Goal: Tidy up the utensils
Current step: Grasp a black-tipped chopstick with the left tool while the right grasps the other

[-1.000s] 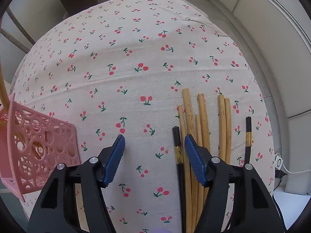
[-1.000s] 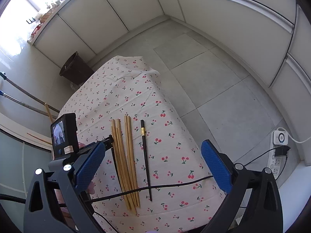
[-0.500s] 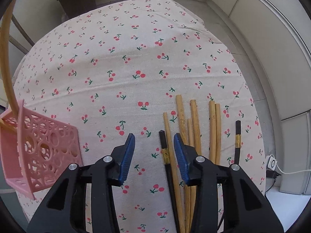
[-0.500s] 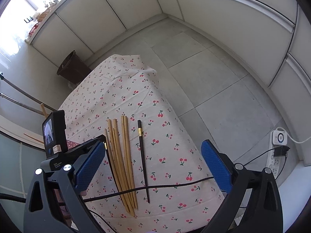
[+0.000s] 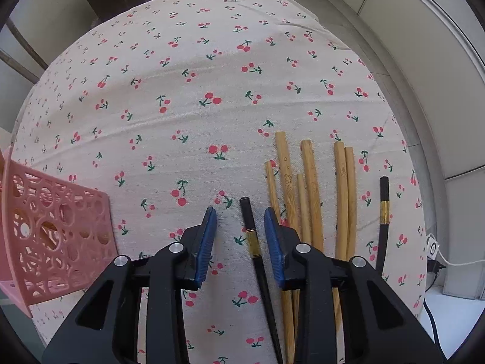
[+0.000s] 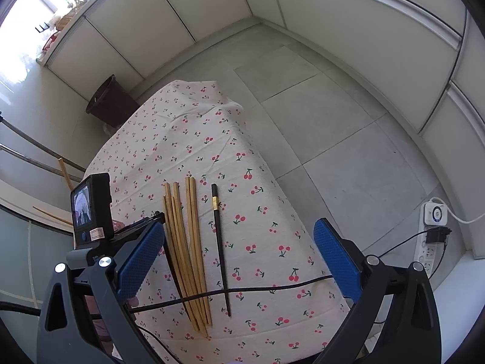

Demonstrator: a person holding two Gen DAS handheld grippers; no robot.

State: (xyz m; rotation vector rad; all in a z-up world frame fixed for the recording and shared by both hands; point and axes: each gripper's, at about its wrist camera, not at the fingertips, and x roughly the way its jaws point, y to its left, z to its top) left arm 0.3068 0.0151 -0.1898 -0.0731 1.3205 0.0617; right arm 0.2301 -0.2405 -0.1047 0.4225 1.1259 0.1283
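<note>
The left gripper (image 5: 239, 236) points steeply down at the table, and its jaws have just been closing; the blue pads (image 5: 205, 239) stand a little apart on either side of a black chopstick (image 5: 251, 239) with a gold band. The pads do not yet press on it: cloth shows between the stick and each pad. Just beyond the right pad lies a bundle of bamboo chopsticks (image 5: 309, 188), side by side on the cherry-print tablecloth (image 5: 188, 97), with two more bamboo sticks a little apart from them. Farther right, alone, lies a second black chopstick (image 5: 384, 212), also gold-banded. At the left edge of that view a pink perforated basket (image 5: 54, 230) rests on the cloth, well apart from the chopsticks.

The right gripper (image 6: 239, 254) hangs higher, above the table's near end, fingers wide apart with nothing between them. Below it a black cable (image 6: 260, 289) crosses over the chopsticks' near ends. To its left the camera (image 6: 91, 209) of the left gripper is seen. Beyond the table stands a dark bin (image 6: 110, 103) by the wall, and a power strip (image 6: 429, 242) lies on the floor to the right.
</note>
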